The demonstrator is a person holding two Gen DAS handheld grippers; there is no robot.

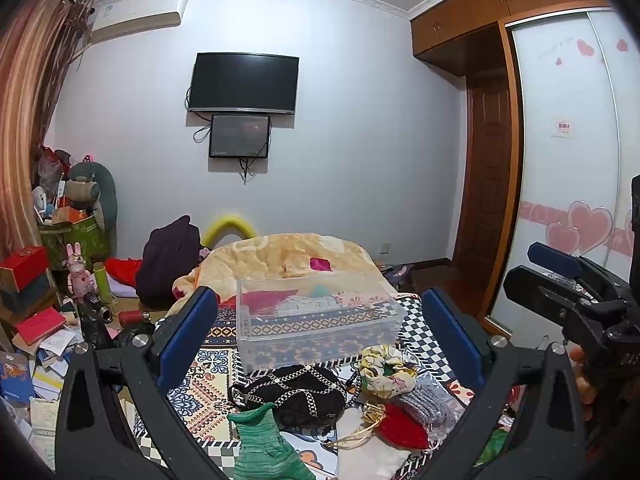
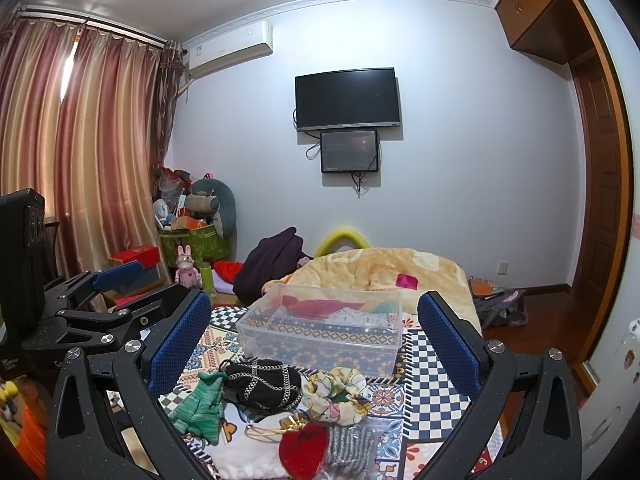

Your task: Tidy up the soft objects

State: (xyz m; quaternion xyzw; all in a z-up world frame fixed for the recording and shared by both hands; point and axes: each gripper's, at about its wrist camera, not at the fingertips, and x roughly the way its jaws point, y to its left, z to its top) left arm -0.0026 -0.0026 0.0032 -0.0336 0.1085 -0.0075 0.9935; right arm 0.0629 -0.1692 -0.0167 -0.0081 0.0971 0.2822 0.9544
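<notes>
Both the left gripper (image 1: 316, 336) and right gripper (image 2: 316, 334) gape wide, holding nothing, above the soft things lying just before the clear box (image 2: 320, 326)

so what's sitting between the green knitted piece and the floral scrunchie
The black crocheted pouch with white chain lines lies between the green knitted piece and the floral scrunchie, clearest in the right wrist view.

A clear box (image 2: 320, 322) sits on the bed, blanket (image 2: 384, 270) behind, a purse (image 2: 262, 380) and scrunchie (image 2: 336, 394) in front.
</notes>
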